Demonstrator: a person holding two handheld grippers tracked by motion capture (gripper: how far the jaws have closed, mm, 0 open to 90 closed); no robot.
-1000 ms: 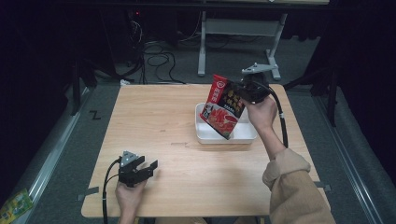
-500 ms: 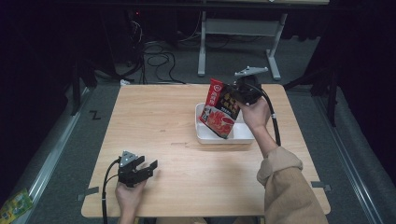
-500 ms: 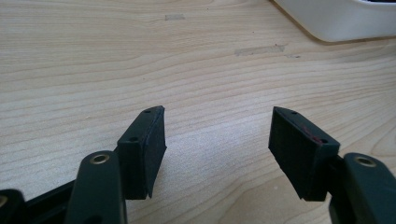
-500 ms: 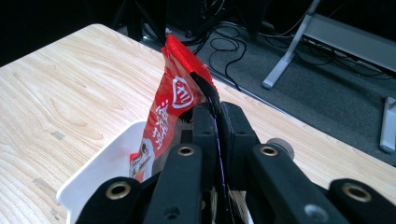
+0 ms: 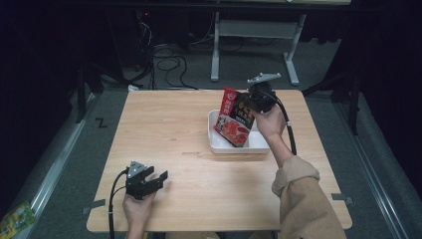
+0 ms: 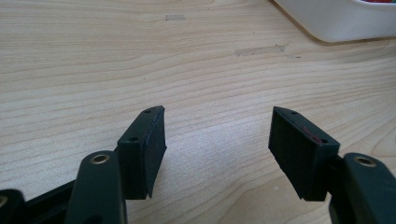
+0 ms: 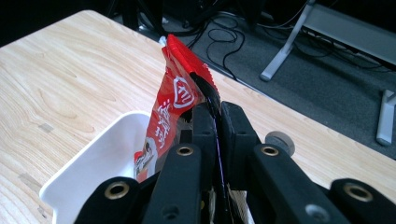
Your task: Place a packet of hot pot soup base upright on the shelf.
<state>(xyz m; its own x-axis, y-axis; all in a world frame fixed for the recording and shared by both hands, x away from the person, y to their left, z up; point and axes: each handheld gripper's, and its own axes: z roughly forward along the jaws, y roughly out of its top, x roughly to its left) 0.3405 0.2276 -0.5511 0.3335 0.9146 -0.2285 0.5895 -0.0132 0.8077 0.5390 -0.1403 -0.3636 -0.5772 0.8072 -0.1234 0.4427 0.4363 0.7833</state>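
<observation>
Your right gripper (image 5: 247, 105) is clenched on the edge of a red snack packet (image 5: 234, 117), which you hold tilted over the white tray (image 5: 217, 145). The packet's lower corner hangs inside the tray, toward its near side, while its top edge rises above the far rim. In the right gripper view the 2 black jaws press flat against each other with the thin red packet (image 7: 180, 100) pinched between them, and the white tray (image 7: 88, 163) sits below and to the left of the packet. Whether the packet's bottom touches the tray floor cannot be told.

Your left gripper (image 5: 149, 180) rests low at the near left part of the wooden table (image 5: 164, 124), well apart from the tray. Its jaws stand released and wide, with nothing between them. In the left gripper view bare wood shows between the 2 pads (image 6: 144, 151), and a corner of the white tray (image 6: 336, 21) appears at the upper right.
</observation>
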